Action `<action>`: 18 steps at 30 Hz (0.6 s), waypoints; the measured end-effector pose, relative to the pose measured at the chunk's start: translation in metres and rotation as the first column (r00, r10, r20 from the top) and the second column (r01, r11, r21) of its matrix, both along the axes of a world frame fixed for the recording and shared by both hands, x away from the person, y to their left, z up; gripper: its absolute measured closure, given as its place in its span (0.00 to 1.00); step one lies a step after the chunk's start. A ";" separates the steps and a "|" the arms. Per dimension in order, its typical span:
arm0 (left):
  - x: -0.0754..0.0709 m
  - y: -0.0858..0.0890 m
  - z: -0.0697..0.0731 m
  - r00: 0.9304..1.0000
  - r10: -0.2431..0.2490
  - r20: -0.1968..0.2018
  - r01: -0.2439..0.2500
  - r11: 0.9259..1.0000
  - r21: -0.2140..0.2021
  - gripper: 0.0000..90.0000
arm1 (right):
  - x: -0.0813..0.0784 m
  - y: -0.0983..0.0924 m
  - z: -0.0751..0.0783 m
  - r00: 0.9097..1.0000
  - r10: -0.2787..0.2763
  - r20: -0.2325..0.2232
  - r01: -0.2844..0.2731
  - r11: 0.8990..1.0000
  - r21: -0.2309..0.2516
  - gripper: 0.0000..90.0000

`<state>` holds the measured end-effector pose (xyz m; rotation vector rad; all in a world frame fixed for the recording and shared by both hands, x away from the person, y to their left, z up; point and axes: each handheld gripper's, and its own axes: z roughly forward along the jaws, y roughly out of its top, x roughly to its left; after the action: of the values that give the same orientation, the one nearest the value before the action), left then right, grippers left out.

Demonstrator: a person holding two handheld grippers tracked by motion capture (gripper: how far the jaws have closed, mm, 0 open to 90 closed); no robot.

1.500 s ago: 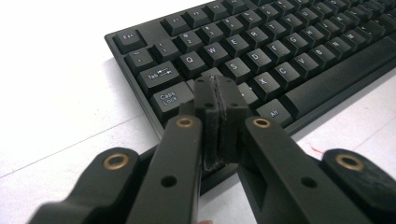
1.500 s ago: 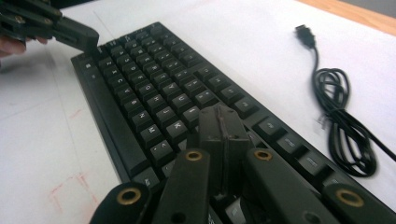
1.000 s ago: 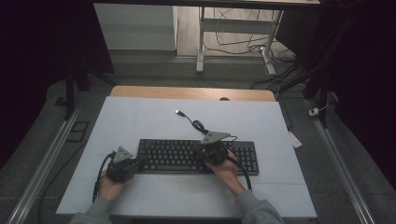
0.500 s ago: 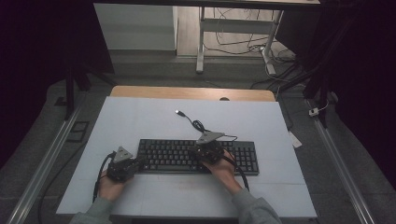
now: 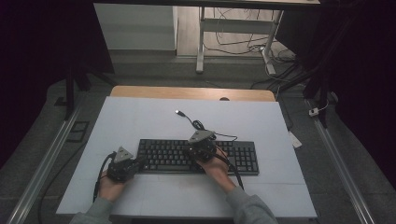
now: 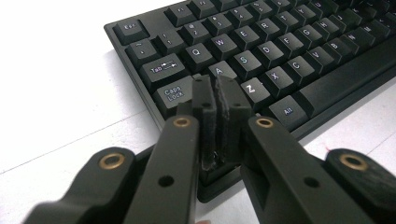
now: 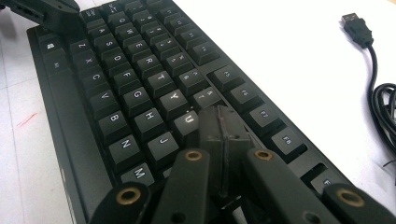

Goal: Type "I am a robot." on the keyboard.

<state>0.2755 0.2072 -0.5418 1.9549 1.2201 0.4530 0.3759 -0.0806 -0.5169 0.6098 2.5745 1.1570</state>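
Nearest, at 7 o'clock on the counter (image 5: 140, 121), the left tongs (image 6: 217, 98) are seen pressed together with nothing between them, tips over the keyboard (image 5: 198, 156) by Caps Lock and A. Past centre, the right tongs (image 7: 219, 123) are likewise pressed together and empty, tips by the U key. The keyboard lies mid-counter. At 12 o'clock its USB plug (image 5: 179, 112) lies loose.

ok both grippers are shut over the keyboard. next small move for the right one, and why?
Probably ease the right gripper straight down to press the key under it. Its shut tips sit next to the U key, on the keyboard, over the key beside it, which they hide. The left gripper, also shut, rests by the A key.
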 end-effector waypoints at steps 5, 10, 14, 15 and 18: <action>0.000 0.000 0.000 1.000 -0.001 0.000 0.001 1.000 0.001 0.95 | 0.001 0.002 0.000 1.000 0.002 0.003 -0.002 1.000 0.001 0.99; 0.000 0.000 0.000 1.000 -0.001 0.000 0.001 1.000 0.000 0.95 | 0.002 0.002 -0.002 1.000 -0.003 -0.003 0.003 1.000 -0.012 1.00; 0.000 0.000 0.000 1.000 -0.001 -0.001 0.001 1.000 0.000 0.95 | 0.003 0.003 -0.003 1.000 -0.003 -0.007 0.003 1.000 -0.022 1.00; 0.000 0.000 0.000 1.000 -0.001 -0.001 0.001 1.000 0.000 0.95 | 0.002 0.003 -0.003 1.000 -0.004 -0.004 0.004 1.000 -0.020 1.00; 0.000 0.000 0.000 1.000 -0.001 0.000 0.001 1.000 0.001 0.95 | 0.000 0.002 0.000 1.000 -0.005 0.012 0.005 1.000 0.000 1.00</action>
<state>0.2756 0.2073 -0.5418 1.9563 1.2185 0.4533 0.3763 -0.0783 -0.5169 0.6070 2.5618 1.1559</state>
